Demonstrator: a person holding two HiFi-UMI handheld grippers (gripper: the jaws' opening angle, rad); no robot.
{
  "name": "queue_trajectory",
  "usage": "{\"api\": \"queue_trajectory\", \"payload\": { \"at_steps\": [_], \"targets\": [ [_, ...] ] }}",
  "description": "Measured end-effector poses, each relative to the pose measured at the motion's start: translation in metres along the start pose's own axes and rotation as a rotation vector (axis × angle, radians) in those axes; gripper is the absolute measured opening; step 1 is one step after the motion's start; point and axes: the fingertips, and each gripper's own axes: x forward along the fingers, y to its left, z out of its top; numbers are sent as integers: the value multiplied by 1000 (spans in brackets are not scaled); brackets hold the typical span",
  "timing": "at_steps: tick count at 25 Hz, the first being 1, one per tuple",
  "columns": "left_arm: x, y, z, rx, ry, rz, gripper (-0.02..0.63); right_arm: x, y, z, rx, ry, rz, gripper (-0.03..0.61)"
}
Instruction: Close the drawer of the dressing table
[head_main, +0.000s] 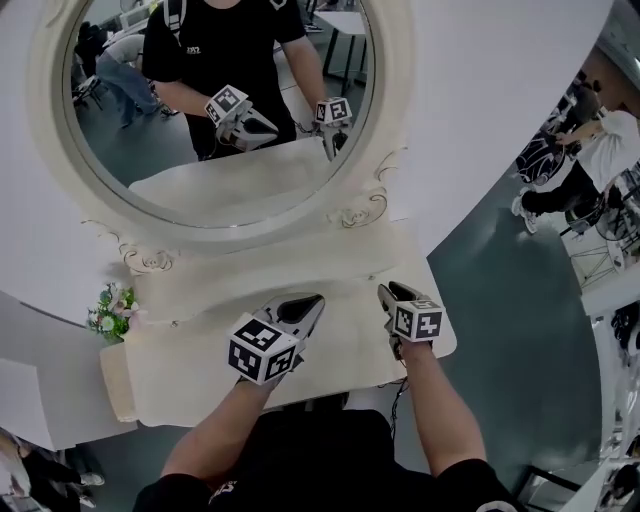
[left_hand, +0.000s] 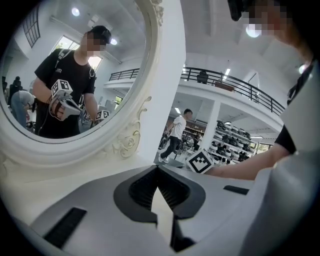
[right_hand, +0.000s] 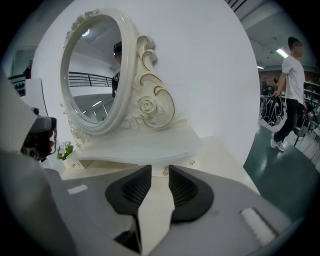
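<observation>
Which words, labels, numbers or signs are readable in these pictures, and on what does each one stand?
No text is readable.
The black shirt in the mirror: a white print, too small to read.
The cube on the left tool and the cube on the right tool: black and white squares only, no letters.

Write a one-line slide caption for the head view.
Left gripper shut, right gripper open, both empty above the dressing table facing its oval mirror.

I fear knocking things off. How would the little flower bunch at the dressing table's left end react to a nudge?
The flower bunch looks small, with soft blooms, so probably light and floppy; a nudge would likely tip or slide it. It stands near the left end of the dressing table, so an outward push might drop it.
</observation>
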Motion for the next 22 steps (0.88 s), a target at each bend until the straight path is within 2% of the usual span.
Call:
{"api": "queue_trajectory", "payload": {
  "at_steps": [11,16,22],
  "targets": [
    [-22,-3,15,83,-28,-94,5,-94,58,39,-42,-202,-17,11],
    [-21,-15,27,113,-42,-114,5,-138,72,65,-85,-297,6,11],
    [-13,-26,49,149,-78,-70,5,-191,64,96,-106,-422,22,9]
  ]
}}
